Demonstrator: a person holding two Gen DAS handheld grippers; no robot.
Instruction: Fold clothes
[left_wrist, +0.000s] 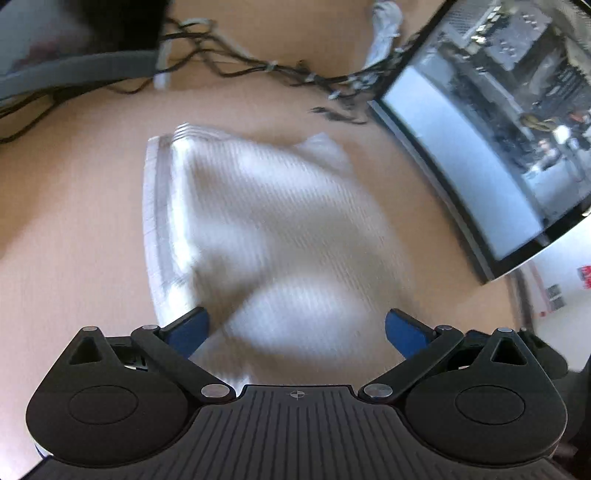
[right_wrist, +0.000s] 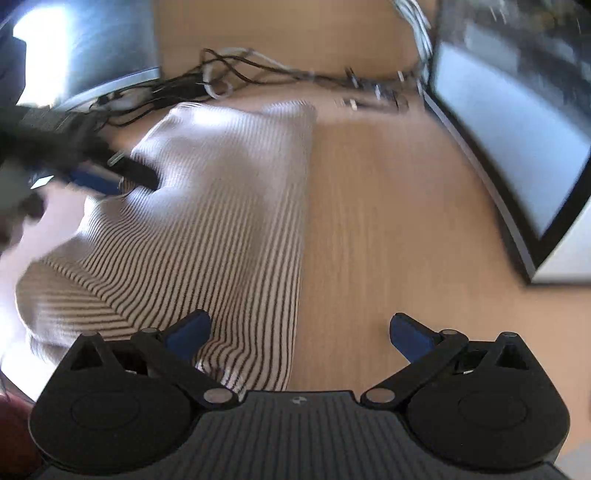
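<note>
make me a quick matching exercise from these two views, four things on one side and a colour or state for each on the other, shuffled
Things:
1. shirt
2. table
3. cables
4. right gripper

Descriptions:
a. light wood
b. open, holding nothing
c. white with thin dark stripes
d. a dark tangle at the far edge of the table

Pairs: 1-c, 2-a, 3-d, 4-b

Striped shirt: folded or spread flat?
Partly folded. The striped shirt lies bunched and doubled over on the table, with a straight folded edge on one side; blur hides finer layers.
</note>
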